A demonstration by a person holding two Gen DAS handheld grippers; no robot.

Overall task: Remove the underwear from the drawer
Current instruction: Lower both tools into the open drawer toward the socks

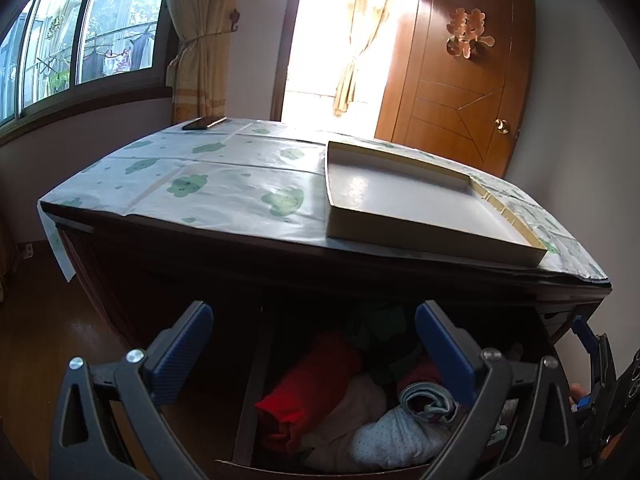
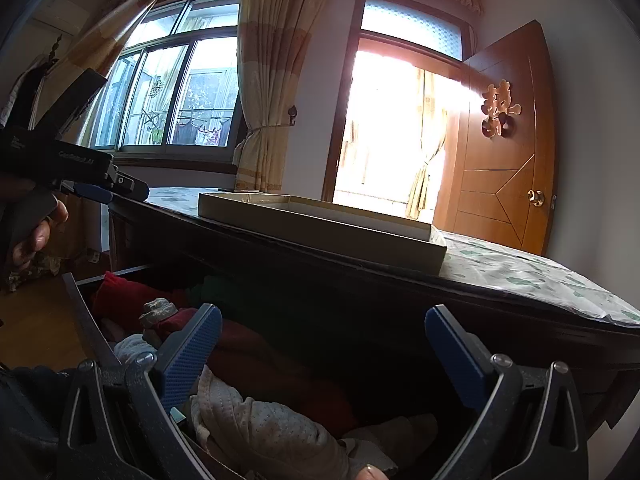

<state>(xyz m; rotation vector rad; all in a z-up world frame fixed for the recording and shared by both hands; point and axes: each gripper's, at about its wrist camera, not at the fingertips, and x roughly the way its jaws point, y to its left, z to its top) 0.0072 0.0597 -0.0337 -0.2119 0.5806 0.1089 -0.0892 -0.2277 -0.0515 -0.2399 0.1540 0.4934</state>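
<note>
Rolled and bunched underwear (image 1: 384, 436) lies heaped in the open drawer (image 1: 248, 392) under the bench's front edge. Left gripper (image 1: 314, 320) and right gripper (image 2: 322, 324) hover above it, both spread wide, empty.

left gripper (image 1: 314, 344) wide open, hovering over the open drawer (image 1: 248, 400) | red roll (image 1: 308, 384) and dotted white underwear (image 1: 396, 436) inside | shallow cardboard tray (image 1: 420, 204) on the tabletop (image 1: 208, 184)

Red garment (image 1: 308, 384); white dotted underwear (image 1: 396, 436); blue fingers (image 1: 188, 352); green-blotched pale tablecloth (image 1: 224, 176); cream tray (image 1: 420, 204).
</note>
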